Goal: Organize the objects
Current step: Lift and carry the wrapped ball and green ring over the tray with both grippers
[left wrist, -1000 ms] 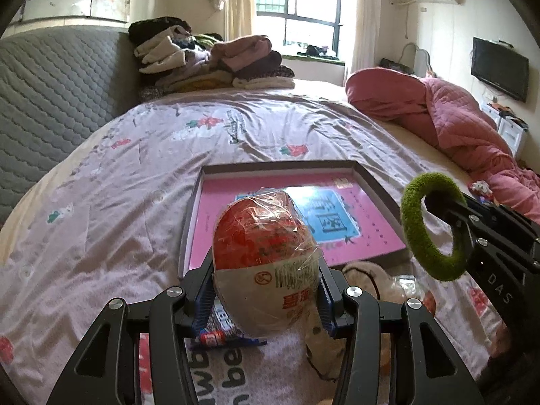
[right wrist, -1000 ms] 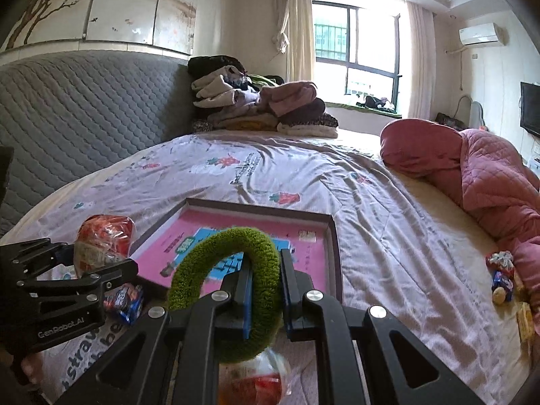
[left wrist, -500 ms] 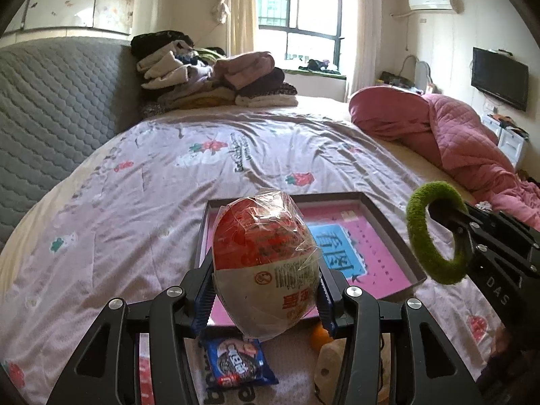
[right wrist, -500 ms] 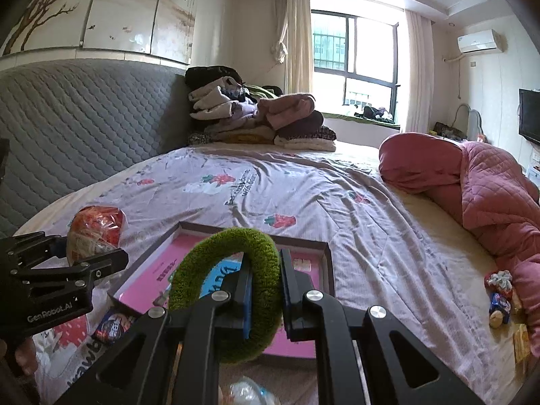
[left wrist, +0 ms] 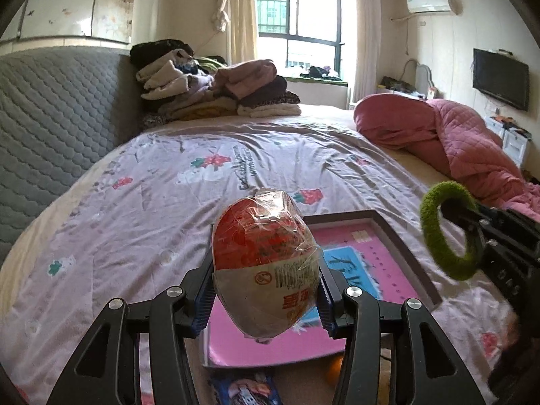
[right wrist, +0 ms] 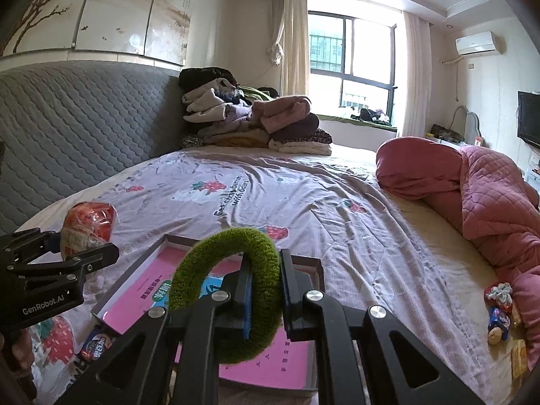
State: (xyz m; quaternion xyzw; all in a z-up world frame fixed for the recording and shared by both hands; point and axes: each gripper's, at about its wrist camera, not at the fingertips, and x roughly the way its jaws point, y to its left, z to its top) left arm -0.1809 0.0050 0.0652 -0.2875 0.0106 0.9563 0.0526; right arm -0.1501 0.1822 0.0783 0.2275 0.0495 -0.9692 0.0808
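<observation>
left tongs (left wrist: 265, 298) clamp wrapped egg (left wrist: 265, 263) (red over white) | above pink tray (left wrist: 401, 236) | bed (left wrist: 135, 209)

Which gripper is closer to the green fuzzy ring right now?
Right. The right gripper is clamped on the green fuzzy ring; the left gripper holds a wrapped egg-shaped snack off to its side.

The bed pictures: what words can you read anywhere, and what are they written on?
"GenRobot.AI": white letters on the black body of the left gripper, seen from the right wrist.
"with bears": dark print on the lilac strawberry-pattern bedsheet; the line beside it is too warped to read.
Red-and-white plastic-wrapped egg-shaped snack: barcode and Chinese characters, too blurred.
Flat pink-lined box: Chinese print, unreadable.
Small blue snack packet: unreadable.
</observation>
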